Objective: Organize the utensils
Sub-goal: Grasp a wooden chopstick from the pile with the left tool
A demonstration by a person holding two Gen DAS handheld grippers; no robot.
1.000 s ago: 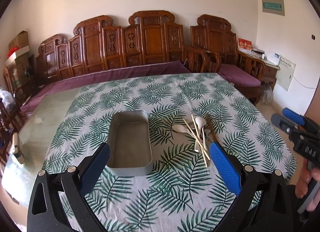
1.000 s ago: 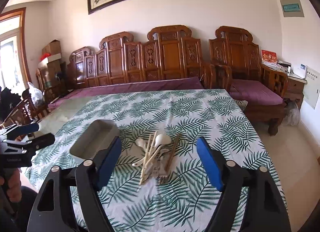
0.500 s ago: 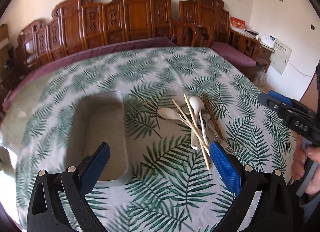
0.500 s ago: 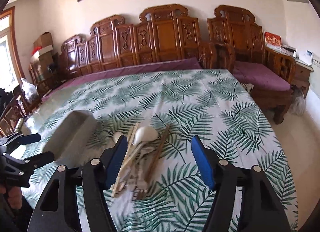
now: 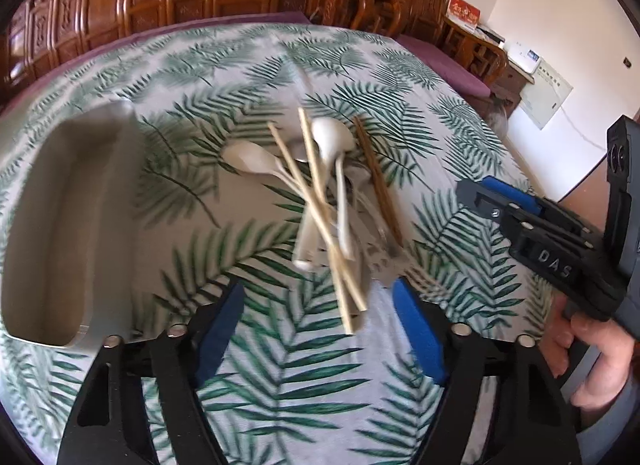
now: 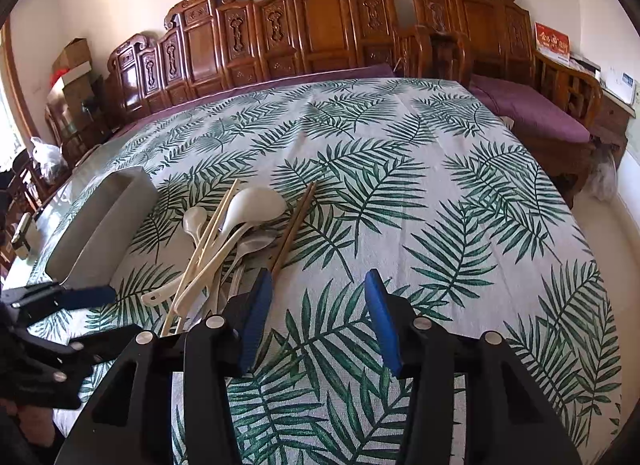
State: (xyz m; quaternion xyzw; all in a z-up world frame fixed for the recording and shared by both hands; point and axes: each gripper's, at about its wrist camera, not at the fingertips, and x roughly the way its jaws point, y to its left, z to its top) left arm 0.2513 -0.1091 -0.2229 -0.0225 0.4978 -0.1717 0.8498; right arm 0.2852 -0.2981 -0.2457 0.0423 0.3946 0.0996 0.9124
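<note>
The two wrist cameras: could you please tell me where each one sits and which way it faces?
Left wrist: on the left gripper, tilted down at the utensil pile and tray; own closing jaws, right gripper and hand show.
Right wrist: on the right gripper, looking across the table to wooden benches; own closing jaws, nothing between; left gripper at left.
Shared: pile, tray, tablecloth, benches.

Left gripper (image 5: 316,329): we tilt it steeply downward; its blue pads (image 5: 418,331) stand apart and the jaws are closing, pressing on nothing.
Right gripper (image 6: 316,321): we angle it downward; its blue pads (image 6: 382,323) stand apart and the jaws are closing, gripping nothing.
Right hand (image 5: 592,361): we wrap our fingers around the grey handle, seen at the left camera's right edge.
</note>
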